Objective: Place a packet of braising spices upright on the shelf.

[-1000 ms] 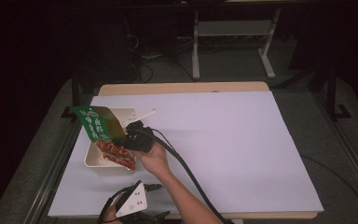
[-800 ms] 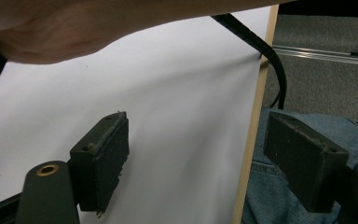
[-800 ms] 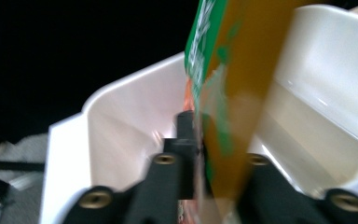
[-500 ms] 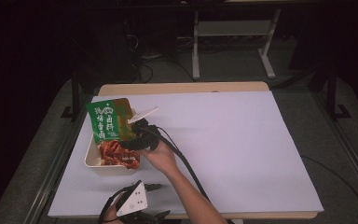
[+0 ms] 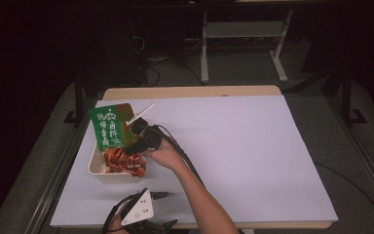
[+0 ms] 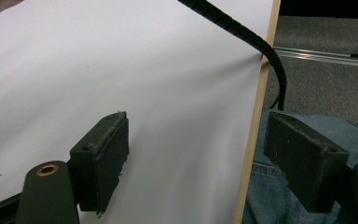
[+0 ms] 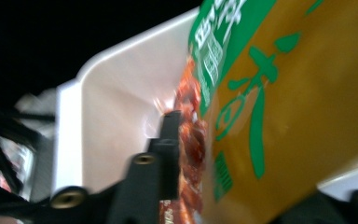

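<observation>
Emptying a green snack packet into a white tray with my right tool.

At the left of the table (image 5: 233, 146), the white tray (image 5: 96, 166) sits close to the left edge and holds a heap of red snack pieces (image 5: 124, 161). Above it my right tool (image 5: 139, 139), whose jaws have just been closing, grips the green packet (image 5: 108, 126), mouth tilted down into the tray; some pieces appear already out, and how much remains inside I cannot tell. A white stick (image 5: 141, 113) lies just behind. My left tool (image 6: 196, 158) rests empty at the near edge, jaws wide apart. To the right, the table offers broad open room.
</observation>
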Tool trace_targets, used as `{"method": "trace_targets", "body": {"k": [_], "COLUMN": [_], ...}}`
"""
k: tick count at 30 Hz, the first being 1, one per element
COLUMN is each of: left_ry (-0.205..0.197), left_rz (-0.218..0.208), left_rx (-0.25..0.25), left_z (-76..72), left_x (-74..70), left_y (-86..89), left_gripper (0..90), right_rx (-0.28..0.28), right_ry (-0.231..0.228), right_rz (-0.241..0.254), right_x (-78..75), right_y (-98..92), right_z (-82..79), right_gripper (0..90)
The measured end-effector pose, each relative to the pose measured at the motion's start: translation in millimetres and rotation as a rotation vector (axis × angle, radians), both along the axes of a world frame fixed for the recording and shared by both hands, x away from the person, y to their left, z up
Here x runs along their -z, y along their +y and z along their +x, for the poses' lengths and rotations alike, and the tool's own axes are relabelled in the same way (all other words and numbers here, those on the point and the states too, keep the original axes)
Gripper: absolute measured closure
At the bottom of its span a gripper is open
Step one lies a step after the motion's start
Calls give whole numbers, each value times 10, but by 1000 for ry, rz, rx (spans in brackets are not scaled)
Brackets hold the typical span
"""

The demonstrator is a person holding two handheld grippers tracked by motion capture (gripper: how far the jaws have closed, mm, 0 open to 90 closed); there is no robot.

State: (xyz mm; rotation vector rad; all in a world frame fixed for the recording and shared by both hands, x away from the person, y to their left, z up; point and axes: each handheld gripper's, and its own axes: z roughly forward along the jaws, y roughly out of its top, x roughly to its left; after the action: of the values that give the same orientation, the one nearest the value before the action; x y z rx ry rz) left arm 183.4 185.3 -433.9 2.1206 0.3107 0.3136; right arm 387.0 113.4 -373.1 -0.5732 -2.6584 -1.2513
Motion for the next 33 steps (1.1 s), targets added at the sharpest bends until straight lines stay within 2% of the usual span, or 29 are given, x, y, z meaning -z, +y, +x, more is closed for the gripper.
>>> {"method": "trace_targets", "body": {"k": [1, 3, 4, 5, 9, 12, 15, 16, 18, 21, 27, 28, 33], "left_ry": [0, -1, 0, 0, -5, -4, -6, -4, -5, -12, -9, -9, -9], "left_rz": [-1, 0, -2, -2, -5, -4, 1, -4, -11, -4, -8, -8, -5], "left_rx": [1, 1, 1, 1, 4, 9, 18, 18, 20, 20, 16, 16, 16], "left_z": [1, 1, -2, -2, -9, -14, -22, -26, -30, -28, -27, -28, -27], "left_x": [-1, -1, -4, -4, -8, -5, -8, -6, -7, -15, -17, -17, -19], "left_y": [1, 3, 6, 6, -1, -11, -14, -17, -16, -2, 8, 7, 9], "left_gripper": [221, 221, 220, 221, 220, 220, 221, 221, 221, 221, 221, 221, 221], "right_rx": [-4, -12, -4, -4, 34, 69, 88, 92, 92, 97, 105, 95, 80], "right_ry": [-25, -4, -29, -29, -95, -81, -81, -68, -57, -67, -76, -95, -124], "right_rz": [-24, 8, 20, 20, 105, 216, 230, 244, 251, 227, 222, 209, 166], "right_x": [7, 4, -9, -9, -80, -74, -45, -20, 22, 76, 181, 196, 239], "right_y": [25, 5, -5, -5, -44, -114, -106, -96, -71, -36, -90, -82, -72], "right_z": [-19, -44, -80, -80, -294, -374, -381, -372, -358, -346, -317, -335, -355], "right_gripper": [827, 888, 890, 890, 893, 894, 894, 894, 894, 894, 893, 892, 892]}}
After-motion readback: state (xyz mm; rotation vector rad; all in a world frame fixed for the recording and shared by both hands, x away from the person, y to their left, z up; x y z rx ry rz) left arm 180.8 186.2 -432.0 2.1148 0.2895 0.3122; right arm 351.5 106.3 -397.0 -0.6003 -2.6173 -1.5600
